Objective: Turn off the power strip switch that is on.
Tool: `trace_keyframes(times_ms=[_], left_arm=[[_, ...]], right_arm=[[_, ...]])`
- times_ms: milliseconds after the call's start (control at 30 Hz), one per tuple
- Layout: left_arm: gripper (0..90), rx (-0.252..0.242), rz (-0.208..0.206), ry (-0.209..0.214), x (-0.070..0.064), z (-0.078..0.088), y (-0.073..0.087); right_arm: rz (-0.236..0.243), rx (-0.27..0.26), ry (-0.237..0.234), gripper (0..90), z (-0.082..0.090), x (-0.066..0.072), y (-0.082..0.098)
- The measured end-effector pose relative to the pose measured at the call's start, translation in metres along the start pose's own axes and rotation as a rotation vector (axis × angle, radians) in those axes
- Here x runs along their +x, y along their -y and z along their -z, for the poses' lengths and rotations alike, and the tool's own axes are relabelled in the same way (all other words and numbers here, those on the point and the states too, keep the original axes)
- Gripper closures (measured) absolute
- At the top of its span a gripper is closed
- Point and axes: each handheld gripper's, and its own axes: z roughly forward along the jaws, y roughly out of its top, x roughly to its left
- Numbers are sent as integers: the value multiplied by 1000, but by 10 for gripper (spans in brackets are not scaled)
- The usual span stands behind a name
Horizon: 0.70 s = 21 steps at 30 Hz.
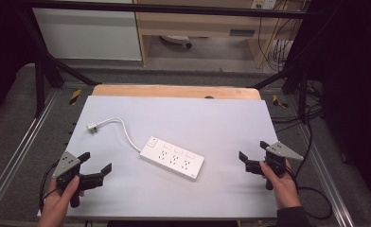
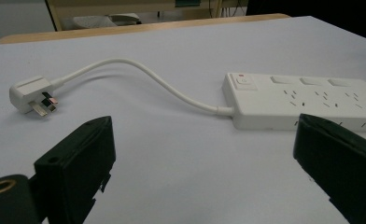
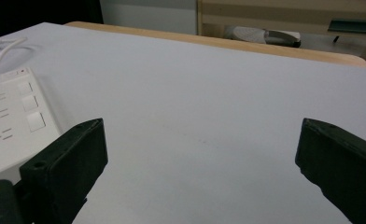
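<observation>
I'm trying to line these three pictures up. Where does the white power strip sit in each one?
High view: the power strip lies at the middle of the table, slanted, between the two grippers.
Left gripper view: it is at the right, partly behind the right-hand jaw.
Right gripper view: it is at the left edge, cut off by the frame.
Shared landmark: its white cable, at the switch end.

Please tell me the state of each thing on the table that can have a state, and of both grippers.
White plastic power strip: lying flat, sockets up, nothing plugged in.
White three-pin plug: unplugged, lying on the table, pins bare.
White round cable: slack, curved, joining plug and strip.
Left gripper: open, holding nothing.
Right gripper: open, holding nothing.
</observation>
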Motion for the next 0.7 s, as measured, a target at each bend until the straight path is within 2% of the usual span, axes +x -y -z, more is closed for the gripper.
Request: trace_keyframes(times_ms=[300,467,600,700], left_arm=[[57,2,-1,2,-1,-1,0],[57,10,-10,4,-2,-2,0],[57,8,-10,2,-2,-2,1],[57,8,-9,2,-2,-2,1]], right_arm=[[31,67,-41,25,-13,9,10],[42,103,-69,26,-26,17,15],[74,126,-83,27,-38,26,16],[98,171,-81,27,-45,31,17]])
